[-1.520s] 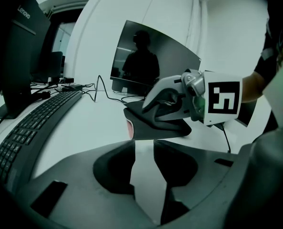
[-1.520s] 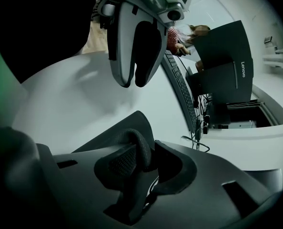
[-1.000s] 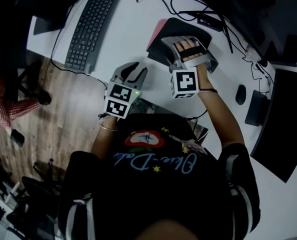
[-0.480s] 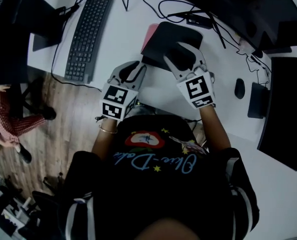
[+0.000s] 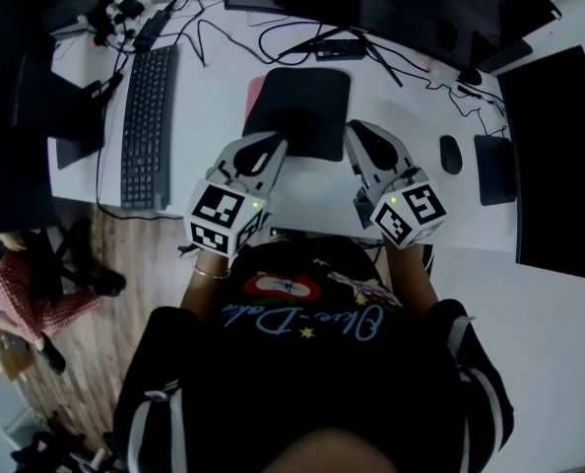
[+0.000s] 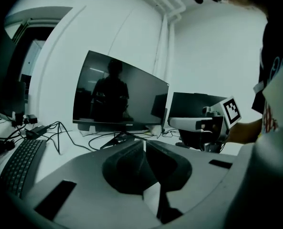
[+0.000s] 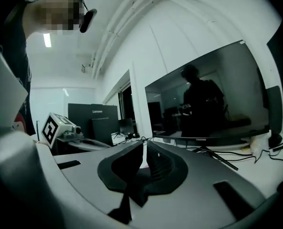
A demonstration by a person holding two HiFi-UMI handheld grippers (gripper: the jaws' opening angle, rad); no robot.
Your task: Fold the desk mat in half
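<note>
The desk mat (image 5: 297, 111) lies on the white desk (image 5: 204, 87), black side up, with a pink strip of its underside showing at its left edge. My left gripper (image 5: 276, 146) hangs just off the mat's near left corner. My right gripper (image 5: 357, 129) hangs off its near right corner. Both are raised, point nearly level and touch nothing. The left gripper's (image 6: 145, 144) jaws are shut with nothing between them. The right gripper's (image 7: 145, 149) jaws have just been closing and now stand shut, empty. The mat is hidden in both gripper views.
A black keyboard (image 5: 147, 126) lies left of the mat, and a laptop (image 5: 17, 116) sits at the far left. Monitors (image 5: 391, 8) and cables (image 5: 273, 37) line the back. A mouse (image 5: 450, 154) and a dark slab (image 5: 494, 168) lie to the right.
Both grippers have come off the mat, risen and drawn back toward the person. The right gripper has rolled over and closed its wide-open jaws; the left jaws have closed too.
</note>
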